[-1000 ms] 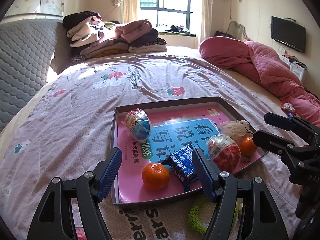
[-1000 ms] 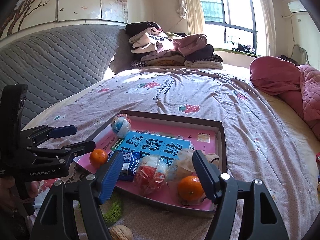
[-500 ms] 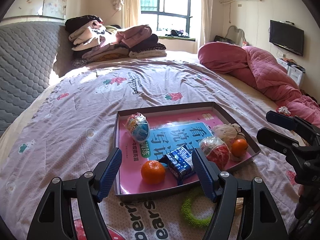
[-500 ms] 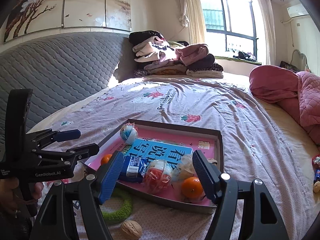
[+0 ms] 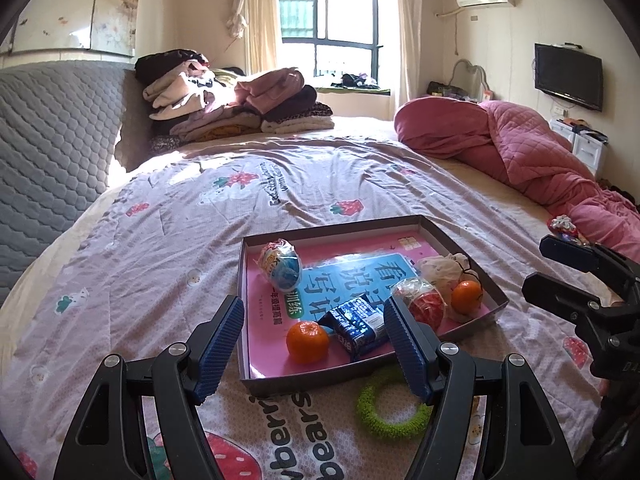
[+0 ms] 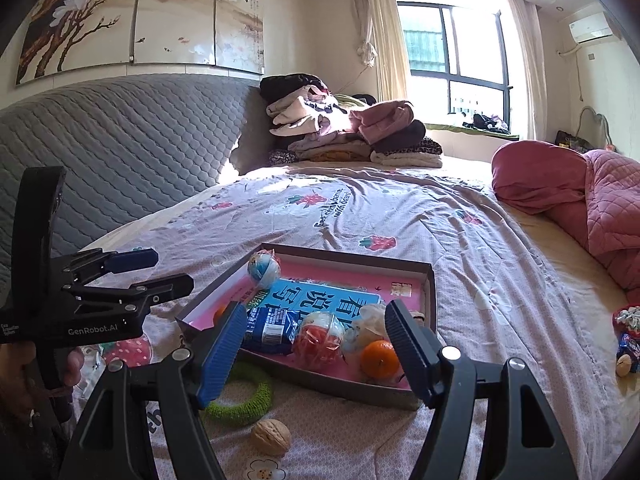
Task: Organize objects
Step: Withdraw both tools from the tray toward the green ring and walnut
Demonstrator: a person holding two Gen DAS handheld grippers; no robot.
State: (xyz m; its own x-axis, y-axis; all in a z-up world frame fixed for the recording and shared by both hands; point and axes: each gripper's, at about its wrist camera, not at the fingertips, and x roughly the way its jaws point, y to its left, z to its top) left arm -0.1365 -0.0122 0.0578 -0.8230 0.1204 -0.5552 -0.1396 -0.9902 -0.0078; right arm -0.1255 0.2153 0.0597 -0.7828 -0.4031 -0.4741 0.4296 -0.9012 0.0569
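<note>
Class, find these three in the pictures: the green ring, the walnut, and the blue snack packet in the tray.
green ring [image 5: 390, 412]: left wrist view, on its lower band.
walnut [image 6: 271, 436]: right wrist view, middle of the shell.
blue snack packet [image 5: 356, 326]: left wrist view, centre of the wrapper.

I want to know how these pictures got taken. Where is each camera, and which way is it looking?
Left wrist: sits on the left gripper, looking across the bed at the shallow brown cardboard tray; the right gripper shows at the right edge.
Right wrist: sits on the right gripper, facing the same tray; the left gripper and a hand show at left.
Both share the tray and the fuzzy green ring.
</note>
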